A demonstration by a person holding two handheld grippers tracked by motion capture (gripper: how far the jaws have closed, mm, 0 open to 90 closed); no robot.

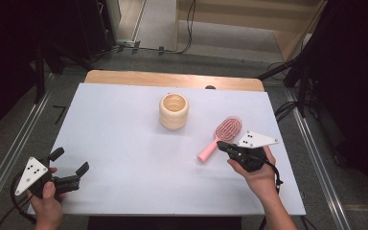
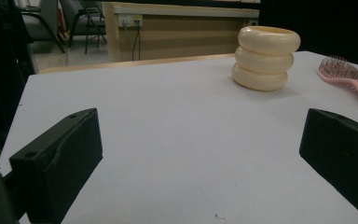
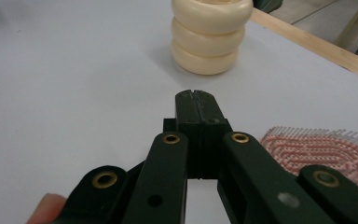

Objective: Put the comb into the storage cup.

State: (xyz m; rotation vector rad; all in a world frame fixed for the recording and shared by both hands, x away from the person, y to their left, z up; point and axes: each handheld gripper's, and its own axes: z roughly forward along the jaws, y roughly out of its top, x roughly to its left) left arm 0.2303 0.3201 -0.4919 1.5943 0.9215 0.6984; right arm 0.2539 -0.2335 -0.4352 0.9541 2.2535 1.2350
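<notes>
Ribbed cream cup (image 1: 174, 111) of three stacked rings; pink vented brush (image 1: 223, 134) beside clenched, empty right gripper (image 1: 222, 145); left gripper (image 1: 71, 163) spread wide.

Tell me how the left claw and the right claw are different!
The left claw has its jaws spread wide apart, while the right claw has its jaws pressed shut with nothing between them. The left claw sits over bare table at the near left corner, while the right claw is right beside the pink hairbrush. Both are black, carry a grey three-cornered plate and are each held in a hand.
</notes>
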